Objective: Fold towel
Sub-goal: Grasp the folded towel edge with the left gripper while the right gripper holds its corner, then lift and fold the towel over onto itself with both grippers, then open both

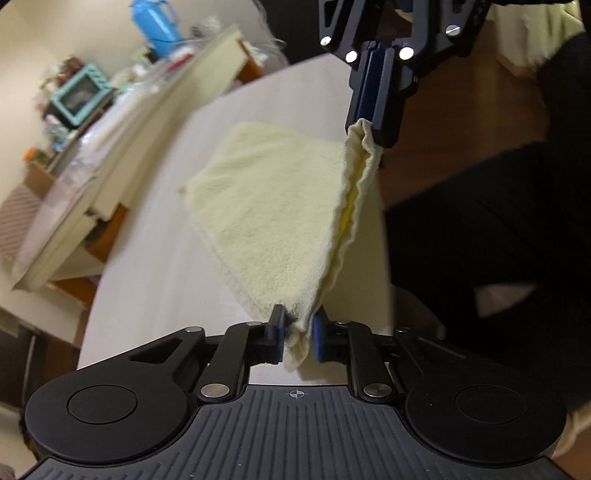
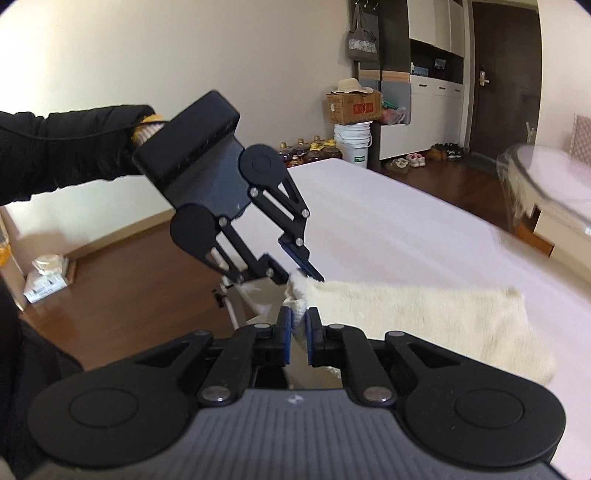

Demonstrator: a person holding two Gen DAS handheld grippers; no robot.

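A pale yellow towel (image 1: 273, 206) lies folded on a white table (image 1: 155, 258), its near edge lifted off the surface. My left gripper (image 1: 297, 338) is shut on one corner of that edge. My right gripper (image 1: 373, 129) is shut on the other corner, at the top of the left wrist view. In the right wrist view my right gripper (image 2: 299, 334) pinches the towel (image 2: 424, 314) and my left gripper (image 2: 301, 275) holds the neighbouring corner just beyond it. The two grippers are close together near the table's edge.
The white table (image 2: 388, 221) stretches away to the right. A clear bowl (image 2: 546, 177) stands at the far right. A shelf with a teal box (image 1: 79, 94) and blue jug (image 1: 155, 26) stands beyond the table. Wooden floor (image 2: 122, 280) lies left of it.
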